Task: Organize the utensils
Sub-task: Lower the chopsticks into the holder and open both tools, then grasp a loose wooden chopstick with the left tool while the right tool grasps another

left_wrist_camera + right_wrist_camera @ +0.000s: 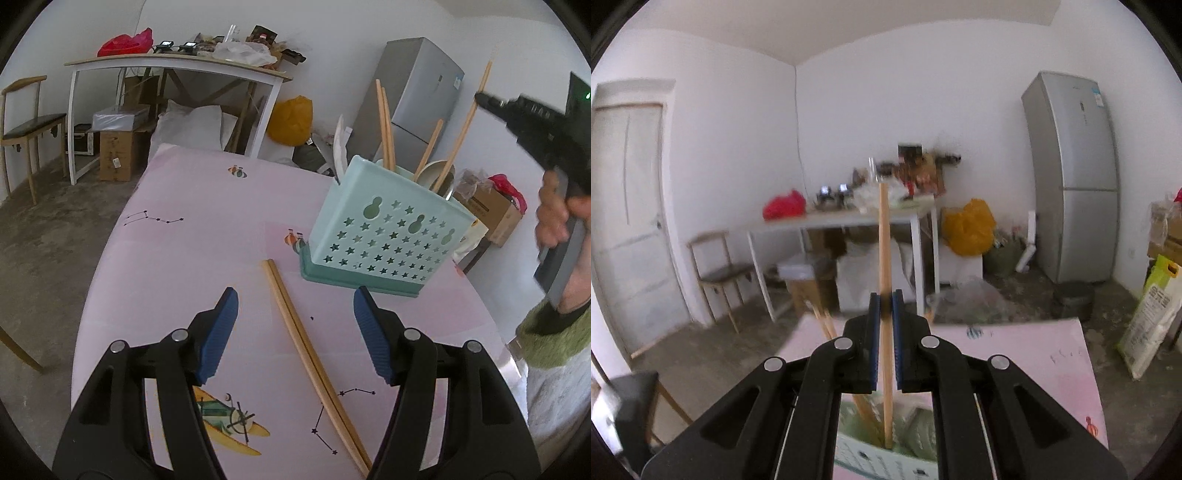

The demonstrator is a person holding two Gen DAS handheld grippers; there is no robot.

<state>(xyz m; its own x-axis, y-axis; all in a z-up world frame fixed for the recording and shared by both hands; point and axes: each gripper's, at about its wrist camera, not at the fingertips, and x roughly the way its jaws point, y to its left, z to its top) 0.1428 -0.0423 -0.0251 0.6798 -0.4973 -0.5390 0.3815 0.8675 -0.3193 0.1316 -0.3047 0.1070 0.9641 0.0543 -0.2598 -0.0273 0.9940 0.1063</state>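
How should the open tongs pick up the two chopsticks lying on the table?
Grip the pair of chopsticks near the middle, coming straight down from above. They lie flat and side by side on the pink table, running lengthwise between the open left tongs, so the fingers should close across both sticks together.

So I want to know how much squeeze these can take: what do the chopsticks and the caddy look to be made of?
The chopsticks on the table look like plain wood or bamboo: pale tan, matte, no gloss. The one in the right tool looks the same. The caddy looks like moulded plastic: even mint colour, smooth walls, clean star-shaped cutouts, a darker teal base tray. The left tool hangs open over the pair.
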